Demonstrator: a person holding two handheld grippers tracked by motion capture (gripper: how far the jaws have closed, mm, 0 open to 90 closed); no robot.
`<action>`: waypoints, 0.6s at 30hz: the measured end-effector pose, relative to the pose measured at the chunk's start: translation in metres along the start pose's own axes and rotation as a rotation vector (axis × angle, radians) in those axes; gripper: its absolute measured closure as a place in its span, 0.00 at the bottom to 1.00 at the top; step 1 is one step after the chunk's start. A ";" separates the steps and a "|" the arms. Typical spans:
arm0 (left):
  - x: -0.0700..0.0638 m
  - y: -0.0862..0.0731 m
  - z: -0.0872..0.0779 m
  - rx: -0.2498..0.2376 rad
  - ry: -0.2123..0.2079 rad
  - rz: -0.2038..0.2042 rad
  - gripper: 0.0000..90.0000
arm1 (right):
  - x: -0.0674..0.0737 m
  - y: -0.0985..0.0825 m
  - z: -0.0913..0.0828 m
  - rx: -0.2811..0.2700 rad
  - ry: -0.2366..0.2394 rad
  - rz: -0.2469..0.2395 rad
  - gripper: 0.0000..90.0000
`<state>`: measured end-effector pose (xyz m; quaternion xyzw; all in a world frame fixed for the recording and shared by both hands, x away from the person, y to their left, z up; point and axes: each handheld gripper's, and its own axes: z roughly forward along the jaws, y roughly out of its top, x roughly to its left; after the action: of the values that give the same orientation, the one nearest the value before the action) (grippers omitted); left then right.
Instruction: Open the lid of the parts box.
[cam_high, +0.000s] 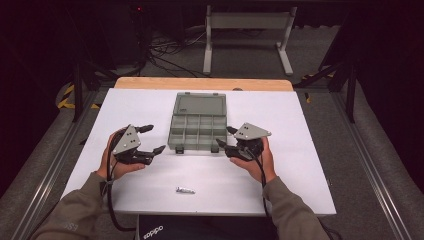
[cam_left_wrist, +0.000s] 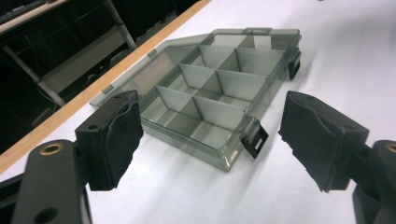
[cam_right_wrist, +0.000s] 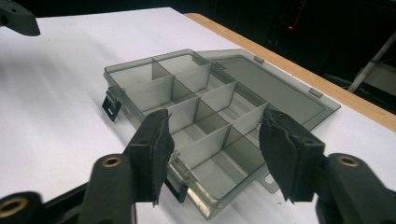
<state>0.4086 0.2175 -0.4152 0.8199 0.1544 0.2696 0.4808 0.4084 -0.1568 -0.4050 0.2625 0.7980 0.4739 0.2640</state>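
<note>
A grey see-through compartment box (cam_high: 197, 131) lies on the white table (cam_high: 280, 175), its lid (cam_high: 199, 104) folded flat behind it and its several compartments empty. My left gripper (cam_high: 154, 139) stands open just left of the box's front left corner. In the left gripper view the box (cam_left_wrist: 219, 88) lies ahead, beyond the wide-apart pads (cam_left_wrist: 119, 140) of the left gripper (cam_left_wrist: 212, 121). My right gripper (cam_high: 223, 136) is open at the front right corner. In the right gripper view that corner of the box (cam_right_wrist: 187, 93) lies between the jaws of the right gripper (cam_right_wrist: 217, 126), and neither pad touches it.
A small silver metal piece (cam_high: 185, 190) lies near the table's front edge. Two black latches (cam_high: 178, 149) hang from the box's front wall. A wooden strip (cam_high: 200, 83) runs along the far edge, with a metal stand (cam_high: 247, 30) on the floor beyond.
</note>
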 end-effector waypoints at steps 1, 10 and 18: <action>-0.002 -0.001 -0.001 0.002 -0.001 0.002 0.23 | 0.001 0.000 0.000 -0.001 0.000 -0.004 0.42; -0.013 -0.011 -0.012 -0.012 -0.013 -0.025 0.16 | 0.016 -0.004 -0.003 0.005 0.020 -0.017 0.26; -0.026 -0.024 -0.020 0.027 -0.029 -0.039 0.13 | 0.030 -0.005 -0.002 0.028 0.073 -0.028 0.22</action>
<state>0.3760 0.2306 -0.4359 0.8270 0.1668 0.2462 0.4771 0.3844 -0.1405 -0.4142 0.2374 0.8172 0.4683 0.2378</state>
